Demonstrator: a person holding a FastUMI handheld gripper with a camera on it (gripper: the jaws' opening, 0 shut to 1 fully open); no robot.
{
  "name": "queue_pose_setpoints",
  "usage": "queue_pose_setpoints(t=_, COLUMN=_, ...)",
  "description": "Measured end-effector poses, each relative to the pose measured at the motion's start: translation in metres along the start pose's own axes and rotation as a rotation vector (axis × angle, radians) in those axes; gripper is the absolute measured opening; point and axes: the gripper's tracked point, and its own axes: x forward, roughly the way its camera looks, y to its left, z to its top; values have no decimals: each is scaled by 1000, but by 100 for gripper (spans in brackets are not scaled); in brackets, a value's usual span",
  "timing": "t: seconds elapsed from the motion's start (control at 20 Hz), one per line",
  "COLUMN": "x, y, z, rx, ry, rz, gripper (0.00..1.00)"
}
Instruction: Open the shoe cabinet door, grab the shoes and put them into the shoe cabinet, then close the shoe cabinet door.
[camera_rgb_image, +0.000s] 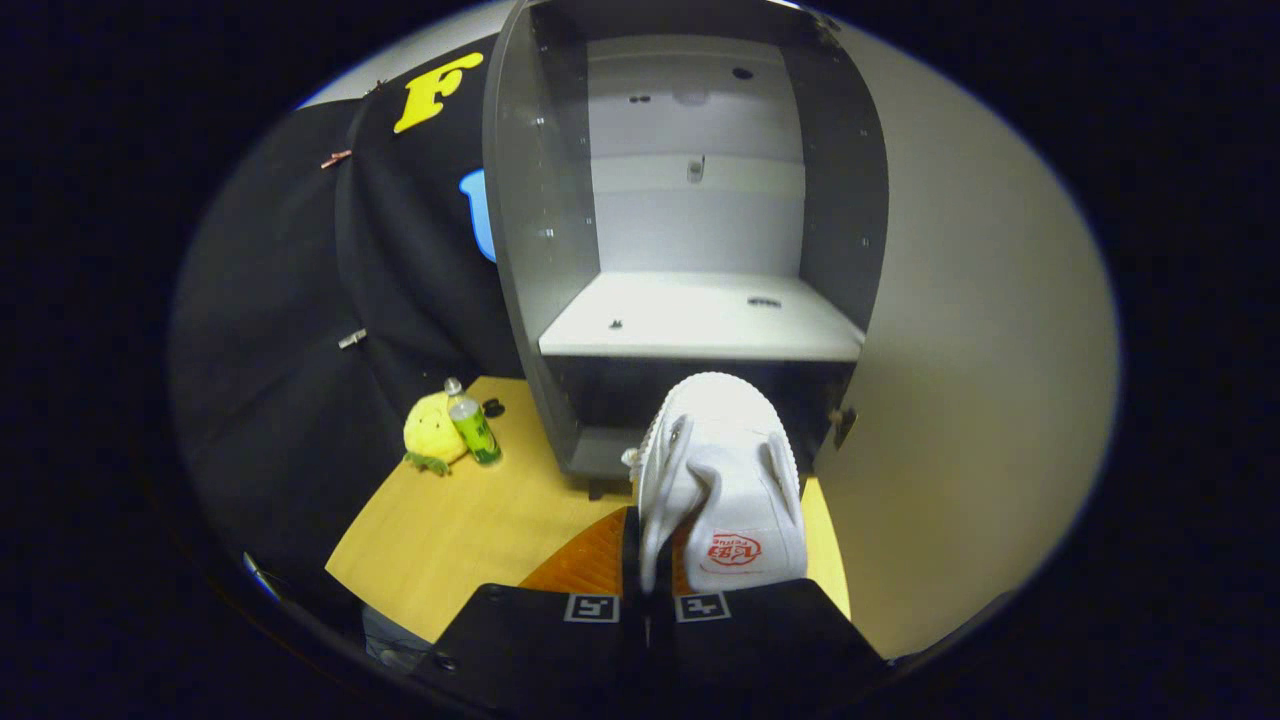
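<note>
A white sneaker (722, 470) with a red logo on its tongue hangs lifted in front of me, toe pointing toward the cabinet. My gripper (652, 560) is shut on the shoe's collar edge, both fingers pinching it. Just beyond the shoe stands the grey shoe cabinet (690, 250), open, with a white shelf (700, 320) midway and a dark lower compartment (610, 400) level with the shoe's toe. The cabinet door (980, 350) is swung wide open to the right of the shoe.
A yellow plush toy (432, 432) and a small green bottle (472, 425) sit on the wooden floor (470, 520) left of the cabinet. An orange mat (590, 560) lies under the shoe. Black cloth walls the left side.
</note>
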Motion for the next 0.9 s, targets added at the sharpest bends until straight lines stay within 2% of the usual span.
queue_pose_setpoints(t=0.35, x=33, y=-2, z=136, rx=-46, ry=-148, rz=-11, gripper=5)
queue_pose_setpoints(t=0.5, x=59, y=3, z=186, rx=-26, ry=-185, rz=16, gripper=5)
queue_pose_setpoints(t=0.65, x=94, y=10, z=222, rx=-7, ry=-184, rz=52, gripper=5)
queue_pose_setpoints(t=0.9, x=175, y=3, z=239, rx=-1, ry=-144, rz=25, gripper=5)
